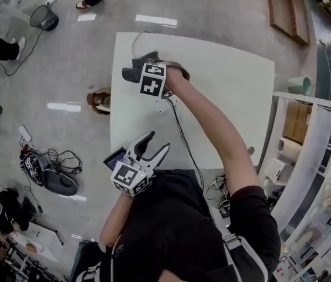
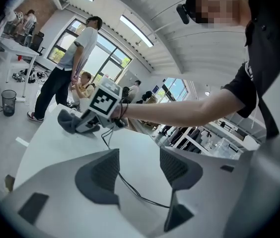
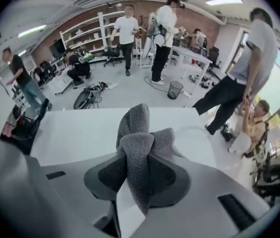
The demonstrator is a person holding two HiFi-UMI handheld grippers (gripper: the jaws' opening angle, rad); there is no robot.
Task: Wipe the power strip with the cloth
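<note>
Grey nubbly fleece cloth [image 3: 136,138], bunched into upright folds, was pinched between the pads of the right hand-held gripper [image 1: 139,69] over the far left part of the white rectangular surface [image 1: 230,93]. The right arm [image 1: 212,128] was stretched across the surface, its gripper tipped steeply down. The left hand-held gripper [image 2: 140,171] hung near the front edge, jaws wide apart and empty, with a thin black cable [image 2: 130,190] lying on the surface beneath them.

left gripper [image 2: 139,166]: jaws apart, empty | right gripper [image 1: 138,69]: arm outstretched, jaws clamped on cloth [image 3: 136,143]
</note>
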